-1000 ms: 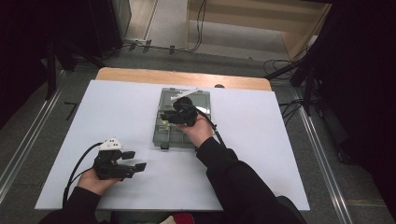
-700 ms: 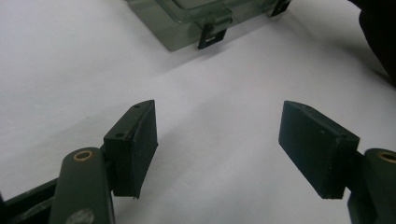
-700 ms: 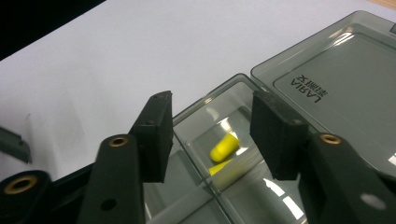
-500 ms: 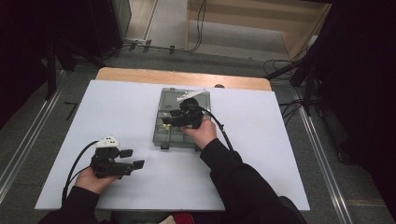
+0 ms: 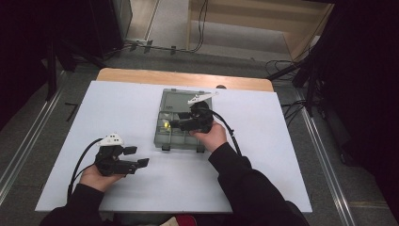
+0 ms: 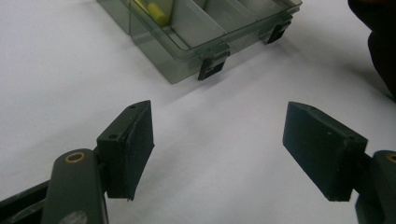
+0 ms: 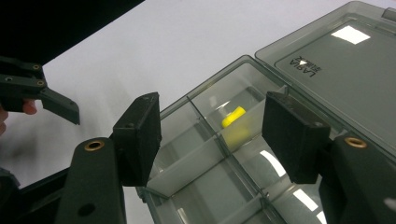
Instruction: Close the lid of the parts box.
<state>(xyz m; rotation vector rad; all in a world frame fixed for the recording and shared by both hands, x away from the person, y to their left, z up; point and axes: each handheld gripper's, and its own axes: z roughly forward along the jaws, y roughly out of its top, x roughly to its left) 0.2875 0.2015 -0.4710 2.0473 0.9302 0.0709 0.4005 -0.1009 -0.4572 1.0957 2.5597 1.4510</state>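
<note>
Over the smoky clear-plastic organiser box (image 7: pixel 243 154), the right gripper (image 7: pixel 212 128), its matte black jaws just opened wide and empty, hovers above a small yellow cylinder (image 7: pixel 233 116) in a compartment.

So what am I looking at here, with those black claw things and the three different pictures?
A person sits at a white table holding a hand-operated two-jaw gripper in each hand. One picture comes from a camera above the table; the other two come from small cameras riding on each gripper, looking along its black jaws. On the table lies a clear grey compartment box with its lid open, and a small yellow piece sits in one compartment. The right gripper hangs over the box; its jaws have just been opening, with nothing between them. The left gripper rests open over bare table, holding nothing.
</note>
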